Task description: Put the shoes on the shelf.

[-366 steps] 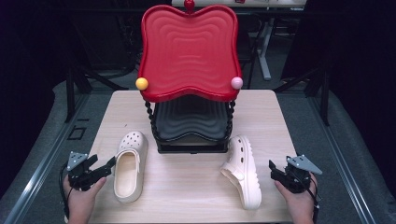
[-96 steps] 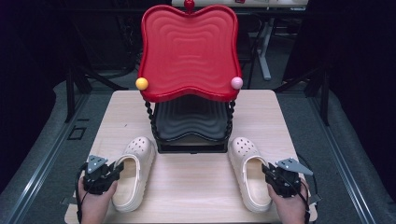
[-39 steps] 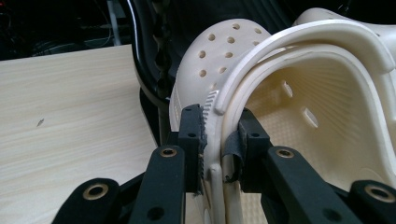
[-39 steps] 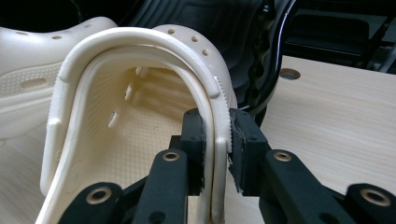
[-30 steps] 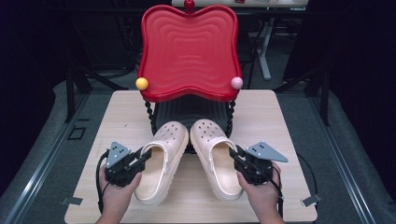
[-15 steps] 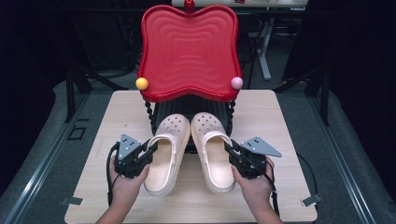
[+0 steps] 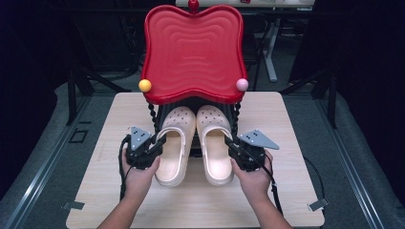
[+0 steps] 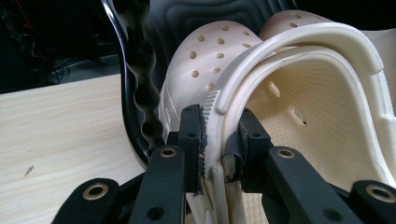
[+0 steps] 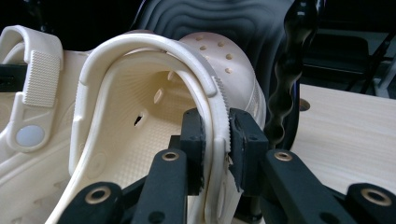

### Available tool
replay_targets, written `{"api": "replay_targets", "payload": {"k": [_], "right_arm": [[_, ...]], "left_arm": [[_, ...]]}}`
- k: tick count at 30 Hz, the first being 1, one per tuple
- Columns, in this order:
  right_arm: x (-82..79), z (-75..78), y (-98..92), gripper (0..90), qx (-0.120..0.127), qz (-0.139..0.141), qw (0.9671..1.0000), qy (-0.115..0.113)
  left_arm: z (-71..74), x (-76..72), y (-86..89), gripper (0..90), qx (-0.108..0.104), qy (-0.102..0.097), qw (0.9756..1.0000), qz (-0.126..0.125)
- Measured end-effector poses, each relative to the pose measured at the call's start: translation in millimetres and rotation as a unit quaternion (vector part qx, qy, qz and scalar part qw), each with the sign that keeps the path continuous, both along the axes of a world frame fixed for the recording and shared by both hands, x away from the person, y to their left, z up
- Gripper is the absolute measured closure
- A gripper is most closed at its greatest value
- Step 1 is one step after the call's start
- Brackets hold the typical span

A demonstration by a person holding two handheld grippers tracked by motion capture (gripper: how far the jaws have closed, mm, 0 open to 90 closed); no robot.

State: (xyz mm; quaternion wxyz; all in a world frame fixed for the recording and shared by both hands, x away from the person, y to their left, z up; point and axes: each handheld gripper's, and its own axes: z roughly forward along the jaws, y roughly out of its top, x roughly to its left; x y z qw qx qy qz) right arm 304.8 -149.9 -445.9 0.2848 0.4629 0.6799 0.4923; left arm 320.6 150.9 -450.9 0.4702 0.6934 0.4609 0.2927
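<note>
Pinching each cream clog by its outer side wall, the left gripper (image 7: 155, 145) on the left clog (image 7: 174, 138) and the right gripper (image 7: 236, 148) on the right clog (image 7: 215, 138), the person slides both toes under the red tray (image 7: 193, 52), where a toe may catch a twisted black post (image 8: 140, 84) and twist out of the thin grip.

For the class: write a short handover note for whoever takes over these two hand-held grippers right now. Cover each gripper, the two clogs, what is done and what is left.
Left gripper: shut on the outer side wall of the left clog.
Right gripper: shut on the outer side wall of the right clog.
Clogs: side by side, toes forward, under the red top tray of the shoe rack, between its black twisted posts. Heels stick out toward the person, over the table.
Done: both clogs gripped, paired and lined up with the rack's lower shelf, toes in.
Left: probably push them fully in, set them down, open the jaws, pull both hands back.
</note>
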Motion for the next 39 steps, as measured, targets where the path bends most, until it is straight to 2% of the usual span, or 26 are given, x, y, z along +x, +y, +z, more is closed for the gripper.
{"api": "replay_targets", "payload": {"k": [6, 10, 16, 21, 24, 27, 28, 30, 32, 39], "right_arm": [[15.4, 3.4, 5.3, 76.2, -0.001, -0.008, 0.9999, -0.008], [22.2, 0.3, 8.3, 75.9, -0.01, -0.011, 0.9998, -0.011], [30.7, -5.2, 11.5, 75.8, -0.019, -0.015, 0.9997, -0.005], [39.3, -6.2, 14.9, 75.6, -0.013, -0.02, 0.9997, -0.01], [45.1, -4.6, 18.7, 75.2, -0.004, -0.02, 0.9997, -0.01], [47.1, -3.1, 20.9, 75.0, -0.007, -0.023, 0.9997, -0.01], [48.7, -2.6, 22.1, 74.7, -0.005, -0.027, 0.9995, -0.012], [50.4, -2.9, 21.1, 74.4, -0.004, -0.028, 0.9995, -0.015], [50.7, -3.2, 20.9, 73.5, -0.009, -0.031, 0.9993, -0.016], [47.9, -3.1, 22.8, 70.2, -0.016, -0.018, 0.9997, -0.011]], "left_arm": [[3.0, 14.3, -6.2, 75.4, 0.004, -0.01, 0.9999, 0.008], [-0.4, 20.1, -12.4, 75.2, 0.021, -0.022, 0.9995, 0.013], [-3.2, 26.7, -17.3, 74.8, 0.019, -0.029, 0.9992, 0.02], [-0.6, 35.7, -17.2, 74.3, 0.021, -0.032, 0.9991, 0.02], [0.3, 41.1, -17.8, 73.7, 0.016, -0.033, 0.9991, 0.021], [1.7, 43.5, -18.8, 73.3, 0.015, -0.032, 0.999, 0.025], [1.4, 45.2, -18.6, 73.1, 0.006, -0.035, 0.999, 0.028], [1.6, 46.5, -19.2, 72.2, 0.002, -0.034, 0.999, 0.03], [2.3, 46.5, -19.5, 70.8, 0.004, -0.032, 0.999, 0.031], [2.6, 43.9, -16.9, 64.8, -0.025, -0.029, 0.9991, 0.014]]}}
